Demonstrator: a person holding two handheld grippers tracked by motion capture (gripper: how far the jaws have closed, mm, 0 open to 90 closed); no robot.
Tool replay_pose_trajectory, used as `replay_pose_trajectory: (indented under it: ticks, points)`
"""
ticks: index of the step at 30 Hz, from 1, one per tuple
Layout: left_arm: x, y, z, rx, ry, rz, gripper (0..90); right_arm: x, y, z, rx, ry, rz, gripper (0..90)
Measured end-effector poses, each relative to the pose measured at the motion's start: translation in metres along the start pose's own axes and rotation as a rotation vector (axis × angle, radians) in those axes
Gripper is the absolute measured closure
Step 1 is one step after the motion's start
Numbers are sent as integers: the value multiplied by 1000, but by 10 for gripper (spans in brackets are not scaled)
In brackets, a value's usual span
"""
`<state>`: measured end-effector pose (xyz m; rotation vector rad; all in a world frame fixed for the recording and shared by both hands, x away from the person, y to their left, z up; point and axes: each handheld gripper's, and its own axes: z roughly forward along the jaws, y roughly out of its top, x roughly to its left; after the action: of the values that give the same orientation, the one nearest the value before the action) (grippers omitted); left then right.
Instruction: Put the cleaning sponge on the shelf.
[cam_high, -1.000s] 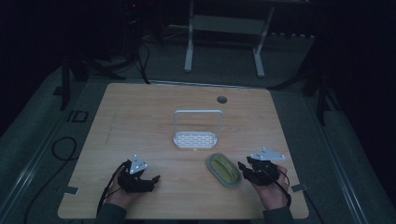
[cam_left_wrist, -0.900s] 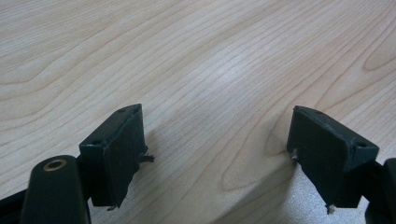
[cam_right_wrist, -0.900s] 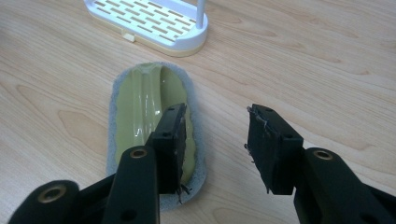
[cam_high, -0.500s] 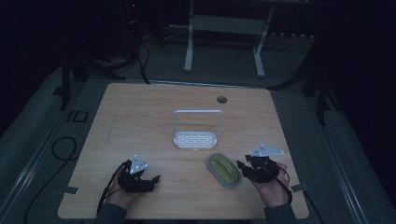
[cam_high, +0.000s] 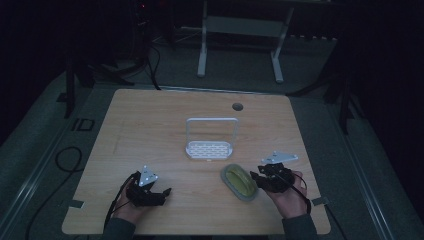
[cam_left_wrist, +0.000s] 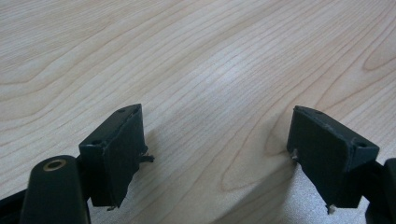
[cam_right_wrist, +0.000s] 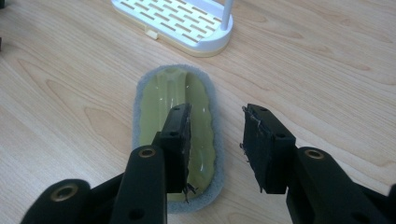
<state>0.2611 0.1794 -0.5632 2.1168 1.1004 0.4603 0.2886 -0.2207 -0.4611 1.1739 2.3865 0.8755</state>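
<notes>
The fingers (cam_right_wrist: 268, 149) of the right gripper (cam_right_wrist: 215, 149) are held apart, nothing pinched between them. One finger is poised over the right edge of a scrubbing pad (cam_right_wrist: 177, 135), the other over bare wood just beside it. The pad is an elongated oval: a glossy yellow-green moulded top with a raised ridge along its length, edged all round by a grey fibrous layer. It lies flat on the worktop (cam_right_wrist: 327, 70).

Just beyond the pad a white slotted rack (cam_right_wrist: 170, 21) with a thin upright post at its corner is seen; in the high view the rack (cam_high: 209, 148) carries a tall hoop-shaped frame.

The fingers (cam_left_wrist: 116, 156) of the left gripper (cam_left_wrist: 217, 154) are spread wide over bare wood, well apart from the pad (cam_high: 239, 181), at its left.
</notes>
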Motion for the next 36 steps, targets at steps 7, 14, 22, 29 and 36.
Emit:
replay_pose_trajectory:
  ticks: [7,14,22,29,36]
  points:
    - [0,0,0,-3,0,-4,194,2,8,5,57,6,-14,621]
    - [0,0,0,-1,0,-2,194,7,18,10,106,14,-35,608]
    - [0,0,0,-2,0,-2,194,10,26,16,137,28,-55,600]
    - [0,0,0,0,0,0,194,13,31,24,187,20,-83,570]
    - [0,0,0,0,1,1,194,15,39,30,236,22,-95,561]
